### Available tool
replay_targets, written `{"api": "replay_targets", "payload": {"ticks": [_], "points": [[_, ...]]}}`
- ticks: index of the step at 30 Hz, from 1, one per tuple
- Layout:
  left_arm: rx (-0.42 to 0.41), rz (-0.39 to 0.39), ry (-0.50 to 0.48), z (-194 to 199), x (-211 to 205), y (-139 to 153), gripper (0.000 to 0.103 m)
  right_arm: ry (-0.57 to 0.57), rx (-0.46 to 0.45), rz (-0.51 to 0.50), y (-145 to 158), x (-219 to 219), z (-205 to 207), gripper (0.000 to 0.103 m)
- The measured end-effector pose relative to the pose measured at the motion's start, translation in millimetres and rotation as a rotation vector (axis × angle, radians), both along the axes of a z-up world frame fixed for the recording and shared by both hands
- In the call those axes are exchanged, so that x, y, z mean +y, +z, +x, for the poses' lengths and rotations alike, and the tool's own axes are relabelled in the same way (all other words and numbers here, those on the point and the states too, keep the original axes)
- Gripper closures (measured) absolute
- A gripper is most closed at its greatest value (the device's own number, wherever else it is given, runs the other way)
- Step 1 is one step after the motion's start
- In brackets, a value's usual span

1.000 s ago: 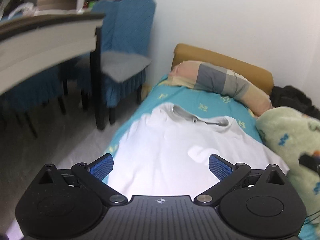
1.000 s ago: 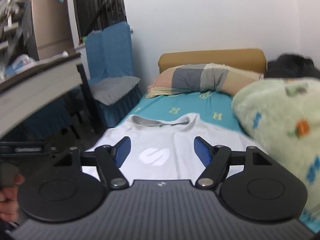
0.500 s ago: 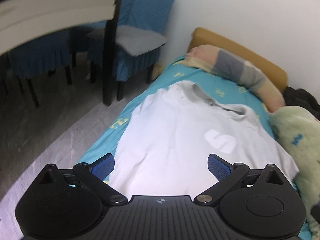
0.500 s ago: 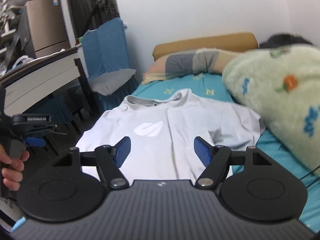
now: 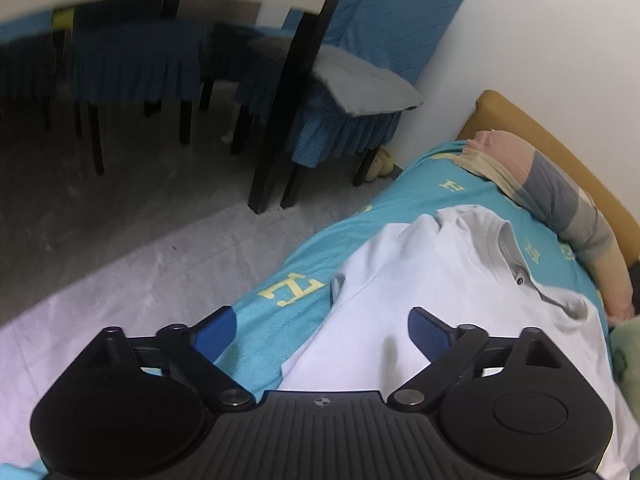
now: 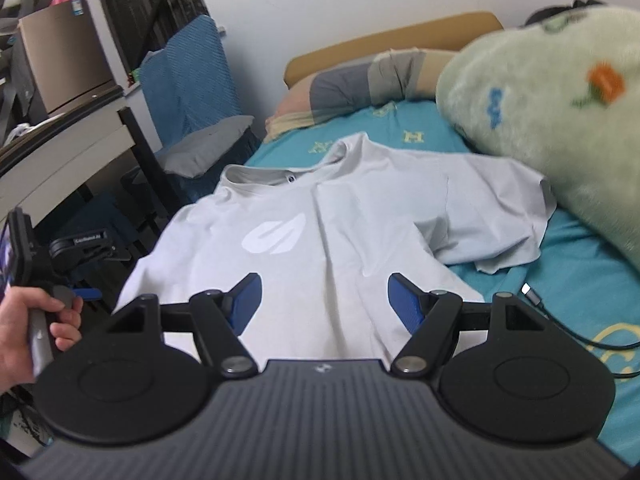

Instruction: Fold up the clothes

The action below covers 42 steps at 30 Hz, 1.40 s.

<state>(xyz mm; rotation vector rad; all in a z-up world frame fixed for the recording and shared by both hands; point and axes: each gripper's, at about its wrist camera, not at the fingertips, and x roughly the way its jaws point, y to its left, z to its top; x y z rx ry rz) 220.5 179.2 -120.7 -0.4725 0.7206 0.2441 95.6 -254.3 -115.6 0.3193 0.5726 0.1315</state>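
Between the spread blue pads of my left hand-held gripper [image 5: 322, 330] lay the near left edge of the pale grey T-shirt [image 5: 448, 304], nothing pinched yet. My right hand-held gripper [image 6: 322, 300] hung just as wide over the shirt's lower front, also empty. The shirt was spread face up on the turquoise bed sheet [image 5: 280, 308], collar toward the striped pillow [image 5: 540, 188], right sleeve [image 6: 492, 220] lying rumpled beside the green plush blanket [image 6: 540, 120]. To fold well, I judged each gripper should come down low, pinch both fabric layers at a side edge, and avoid the charging cable [image 6: 560, 316] near the hem.
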Motion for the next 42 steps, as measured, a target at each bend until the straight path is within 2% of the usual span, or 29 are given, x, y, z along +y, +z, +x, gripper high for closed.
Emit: {"api": "replay_targets", "payload": {"ticks": [3, 5, 7, 10, 15, 18, 22, 24, 27, 30, 33, 35, 38, 40, 42], "points": [[-0.039, -0.017, -0.049, 11.5, -1.0, -9.1, 0.027, -0.011, 0.035, 0.005, -13.9, -2.6, 11.1, 0.031], [-0.060, 0.012, -0.084, 18.7, -9.3, -12.1, 0.035, -0.018, 0.051, 0.009, -20.4, -3.5, 16.9, 0.031], [-0.046, 0.050, -0.130, 27.8, -22.1, -17.2, 0.053, -0.023, 0.062, 0.011, -25.6, -4.5, 22.0, 0.031], [-0.026, 0.115, -0.174, 35.8, -38.2, -25.3, 0.070, -0.028, 0.063, 0.014, -27.3, -4.8, 24.6, 0.031], [-0.043, 0.175, -0.176, 38.4, -49.8, -22.6, 0.097, -0.026, 0.048, 0.006, -27.1, -6.4, 24.7, 0.031], [-0.065, 0.234, -0.167, 37.9, -54.9, -11.8, 0.098, -0.031, 0.039, 0.002, -25.5, -6.8, 23.4, 0.031], [-0.100, 0.367, -0.204, 32.6, -77.2, 12.3, 0.099, -0.042, 0.026, -0.014, -23.0, -8.2, 22.5, 0.031], [-0.134, 0.450, -0.255, 26.4, -96.7, 25.3, 0.099, -0.052, 0.022, -0.016, -21.8, -10.3, 22.0, 0.031], [-0.158, 0.528, -0.338, 21.2, -131.4, 37.8, 0.099, -0.076, 0.022, -0.003, -20.7, -17.5, 20.7, 0.031], [-0.162, 0.626, -0.445, 19.9, -175.9, 37.2, 0.099, -0.101, 0.021, 0.004, -19.1, -24.5, 18.7, 0.031], [-0.147, 0.674, -0.542, 19.9, -218.8, 26.7, 0.099, -0.121, 0.018, 0.015, -17.9, -31.1, 17.2, 0.031], [-0.124, 0.662, -0.578, 19.3, -239.9, 14.1, 0.099, -0.129, 0.016, 0.022, -17.0, -34.3, 17.1, 0.031], [-0.078, 0.593, -0.621, 19.5, -258.9, -10.2, 0.096, -0.133, 0.013, 0.039, -16.3, -37.5, 16.5, 0.031], [-0.061, 0.528, -0.622, 19.2, -258.6, -23.1, 0.076, -0.137, 0.014, 0.052, -16.9, -40.3, 16.7, 0.031], [-0.043, 0.464, -0.622, 19.0, -258.3, -36.0, 0.070, -0.140, 0.020, 0.067, -17.9, -43.0, 17.7, 0.031]]}}
